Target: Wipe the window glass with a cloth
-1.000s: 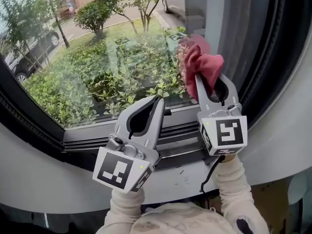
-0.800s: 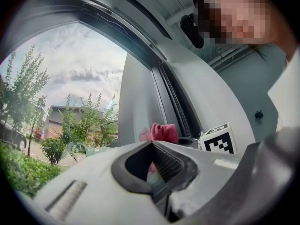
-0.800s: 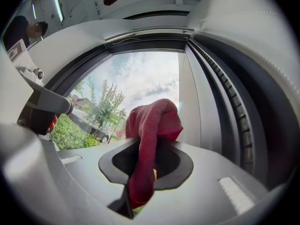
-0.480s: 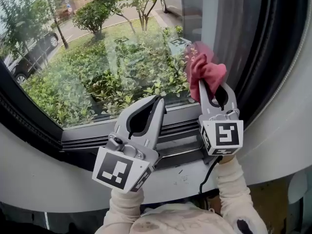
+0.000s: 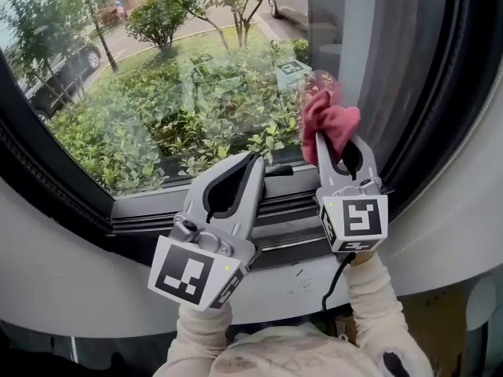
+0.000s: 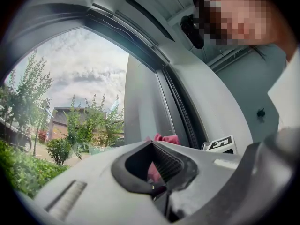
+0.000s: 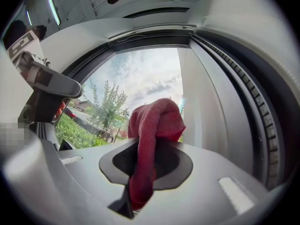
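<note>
A: Nearest first: which one has the cloth?
B: The right gripper (image 5: 339,144), centre right. Its fingers are clamped on the lower end of the red cloth (image 5: 328,118). The cloth stands up out of them in a bunched wad, its long axis running straight on from the fingers toward the pane.

A: And the other?
B: The left gripper (image 5: 253,162) is lower centre, fingers pressed together on nothing. Its tips sit over the bottom frame (image 5: 236,209), so the right one is the nearer to the work.

A: Where does the wad meet the pane?
B: Low in the right corner of the window glass (image 5: 173,93). It looks to be touching, but I can't be sure. The dark side frame (image 5: 428,93) is just beside it, so I'd judge the free room lies to the left and upward. Beyond the pane are shrubs (image 5: 118,144) and a parked car (image 5: 55,77).
</note>
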Demonstrator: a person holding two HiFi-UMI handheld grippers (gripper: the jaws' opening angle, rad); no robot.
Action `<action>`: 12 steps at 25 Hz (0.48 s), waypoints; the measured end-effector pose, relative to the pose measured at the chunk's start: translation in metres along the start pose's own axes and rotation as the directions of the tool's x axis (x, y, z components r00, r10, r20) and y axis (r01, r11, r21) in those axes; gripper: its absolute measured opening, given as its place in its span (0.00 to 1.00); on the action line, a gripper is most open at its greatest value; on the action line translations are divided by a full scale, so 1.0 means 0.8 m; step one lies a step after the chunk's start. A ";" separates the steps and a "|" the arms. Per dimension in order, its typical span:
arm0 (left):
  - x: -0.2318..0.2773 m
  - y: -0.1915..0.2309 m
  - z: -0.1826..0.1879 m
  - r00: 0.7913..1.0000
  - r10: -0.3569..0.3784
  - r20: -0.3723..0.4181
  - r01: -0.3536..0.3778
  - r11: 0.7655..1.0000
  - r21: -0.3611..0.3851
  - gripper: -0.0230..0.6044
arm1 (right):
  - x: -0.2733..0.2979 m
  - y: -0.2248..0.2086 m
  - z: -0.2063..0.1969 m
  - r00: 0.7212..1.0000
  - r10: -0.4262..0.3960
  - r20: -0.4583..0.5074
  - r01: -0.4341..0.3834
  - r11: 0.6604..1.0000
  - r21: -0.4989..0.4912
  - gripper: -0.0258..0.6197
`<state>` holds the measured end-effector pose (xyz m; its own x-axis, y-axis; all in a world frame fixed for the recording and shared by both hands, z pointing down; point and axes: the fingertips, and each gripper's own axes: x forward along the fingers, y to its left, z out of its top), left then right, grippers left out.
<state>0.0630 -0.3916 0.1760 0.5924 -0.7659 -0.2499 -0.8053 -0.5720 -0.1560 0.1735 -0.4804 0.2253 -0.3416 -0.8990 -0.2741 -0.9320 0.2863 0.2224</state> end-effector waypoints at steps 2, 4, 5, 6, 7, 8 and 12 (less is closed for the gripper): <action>-0.010 0.011 0.005 1.000 0.009 0.002 -0.009 1.000 0.000 0.04 | 0.006 0.024 0.010 1.000 0.022 0.004 -0.022 1.000 -0.003 0.18; -0.022 0.022 0.008 1.000 0.022 0.004 -0.022 1.000 0.000 0.04 | 0.012 0.045 0.020 0.999 0.044 0.007 -0.044 0.999 -0.004 0.18; -0.028 0.027 0.009 1.000 0.029 0.004 -0.029 1.000 0.000 0.04 | 0.014 0.056 0.024 0.999 0.054 0.007 -0.054 0.999 -0.005 0.18; -0.035 0.033 0.009 0.999 0.036 0.003 -0.036 0.999 0.000 0.04 | 0.016 0.066 0.027 0.998 0.063 0.007 -0.063 0.998 -0.005 0.18; -0.041 0.038 0.008 0.999 0.043 0.003 -0.043 0.999 0.000 0.04 | 0.018 0.075 0.029 0.997 0.071 0.008 -0.071 0.997 -0.003 0.18; -0.047 0.043 0.007 0.999 0.050 0.002 -0.050 0.999 0.001 0.04 | 0.020 0.084 0.031 0.997 0.078 0.008 -0.078 0.997 0.001 0.18; -0.066 0.068 -0.001 0.997 0.073 0.007 -0.073 0.997 0.007 0.04 | 0.034 0.120 0.032 0.994 0.107 0.012 -0.107 0.994 0.019 0.18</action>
<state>-0.0124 -0.3829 0.1815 0.5319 -0.8035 -0.2673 -0.8466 -0.5125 -0.1438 0.0716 -0.4692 0.2155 -0.4407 -0.8592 -0.2600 -0.8921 0.3871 0.2329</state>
